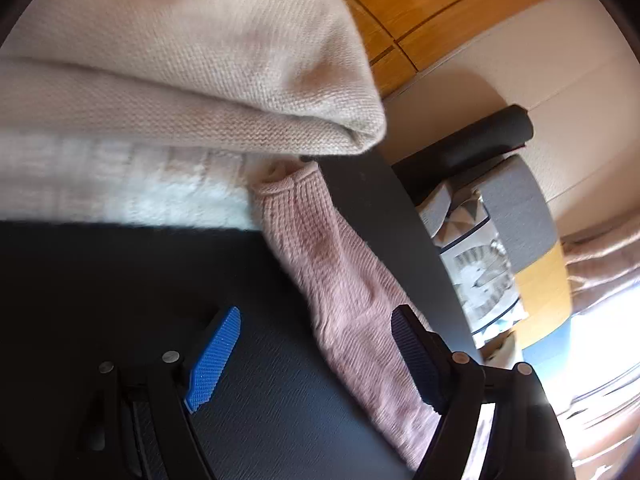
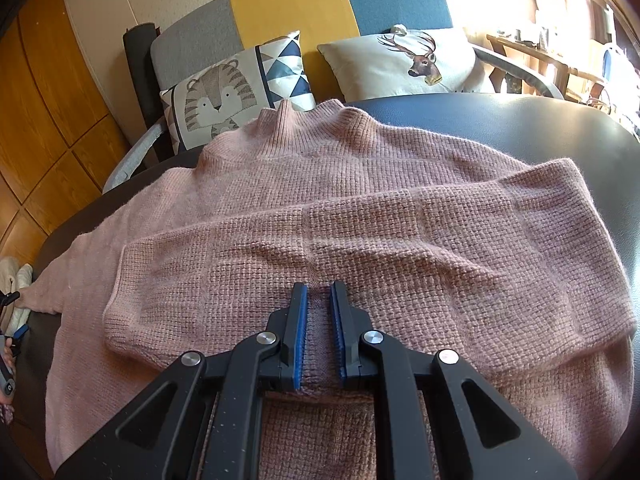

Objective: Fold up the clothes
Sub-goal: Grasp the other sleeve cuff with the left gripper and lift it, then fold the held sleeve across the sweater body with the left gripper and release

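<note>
A pink knit sweater (image 2: 320,184) lies flat on the dark table (image 2: 520,120), collar toward the sofa. Its right sleeve (image 2: 360,248) is folded across the body. My right gripper (image 2: 319,300) is nearly shut on a fold of the pink knit near the hem. The other sleeve (image 1: 340,272) stretches out to the left, and its cuff lies between the wide-open jaws of my left gripper (image 1: 316,344), which holds nothing. The left gripper hovers just above the table.
A folded cream sweater (image 1: 180,80) and a white knit (image 1: 120,184) lie on the table beyond the left gripper. A sofa (image 2: 288,12) with a tiger cushion (image 2: 224,96) and a deer cushion (image 2: 408,60) stands behind the table. Wooden panels (image 2: 40,120) are at the left.
</note>
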A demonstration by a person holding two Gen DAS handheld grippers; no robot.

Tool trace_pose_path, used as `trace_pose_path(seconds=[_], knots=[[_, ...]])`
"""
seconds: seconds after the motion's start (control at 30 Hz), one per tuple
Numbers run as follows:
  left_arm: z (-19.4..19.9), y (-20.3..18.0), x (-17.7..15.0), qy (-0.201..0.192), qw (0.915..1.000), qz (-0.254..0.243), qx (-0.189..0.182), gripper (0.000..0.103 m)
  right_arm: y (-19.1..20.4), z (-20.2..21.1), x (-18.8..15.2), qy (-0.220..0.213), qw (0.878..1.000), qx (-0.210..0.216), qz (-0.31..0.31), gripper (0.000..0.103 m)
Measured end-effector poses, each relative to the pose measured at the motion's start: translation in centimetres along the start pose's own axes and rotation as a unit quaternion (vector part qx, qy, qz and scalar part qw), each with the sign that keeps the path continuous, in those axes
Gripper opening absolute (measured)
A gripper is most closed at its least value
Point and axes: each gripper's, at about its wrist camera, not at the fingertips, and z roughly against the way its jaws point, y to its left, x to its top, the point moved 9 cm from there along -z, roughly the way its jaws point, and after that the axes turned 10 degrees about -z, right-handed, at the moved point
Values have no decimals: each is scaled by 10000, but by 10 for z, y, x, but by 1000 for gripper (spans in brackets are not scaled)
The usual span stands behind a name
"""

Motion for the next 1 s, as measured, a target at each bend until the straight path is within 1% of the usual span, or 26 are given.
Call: trace_pose_path(seconds=[0.1, 0.2, 0.27, 0.3, 0.33, 0.37, 0.4, 0.43, 0.47, 0.5, 0.63, 0.73, 0.8, 0.9, 1.0], knots=[[-10, -7, 9, -65, 9993, 146, -337, 80, 0, 0, 0, -5, 10000, -6, 3, 13], [-24, -14, 12, 44, 9974, 339, -634, 80, 1, 0, -1, -9, 10000, -25, 14, 13], [-29, -14, 13, 43, 9980, 367, -520, 78, 1, 0, -1, -12, 10000, -42, 28, 13], [-31, -12, 13, 34, 9986, 359, -399, 76, 1, 0, -1, -14, 10000, -51, 34, 13], [-32, -10, 13, 25, 9990, 352, -278, 62, 2, 0, -1, -16, 10000, -60, 41, 13], [-33, -9, 13, 16, 9993, 344, -157, 45, 2, 0, -1, -17, 10000, -65, 45, 13], [-36, -7, 10, 95, 9995, 285, -58, 36, 2, 0, -1, -19, 10000, -70, 50, 13], [-40, -6, 8, 173, 9996, 225, 41, 16, 2, 0, -1, -20, 10000, -73, 53, 13], [-43, -8, 8, 274, 9995, 138, 63, 8, 2, 0, -1, -19, 10000, -73, 52, 13], [-45, -10, 7, 297, 9995, 53, 54, 8, 2, 0, -1, -17, 10000, -71, 52, 13], [-32, -25, 15, -12, 9998, -193, -110, 8, 2, 0, -1, -16, 10000, -63, 40, 13], [-13, -39, 16, -156, 9987, -282, -387, 8, 1, 1, -1, -15, 10000, -58, 39, 13], [-4, -67, 22, -281, 9967, -514, -557, 8, 1, 1, -1, -12, 10000, -40, 29, 13], [7, -126, 26, -391, 9897, -1026, -915, 8, 0, 1, -1, -8, 10000, -4, -4, 13], [28, -192, 19, -438, 9757, -1655, -1365, 8, -1, 1, -1, -5, 10000, 57, -68, 13]])
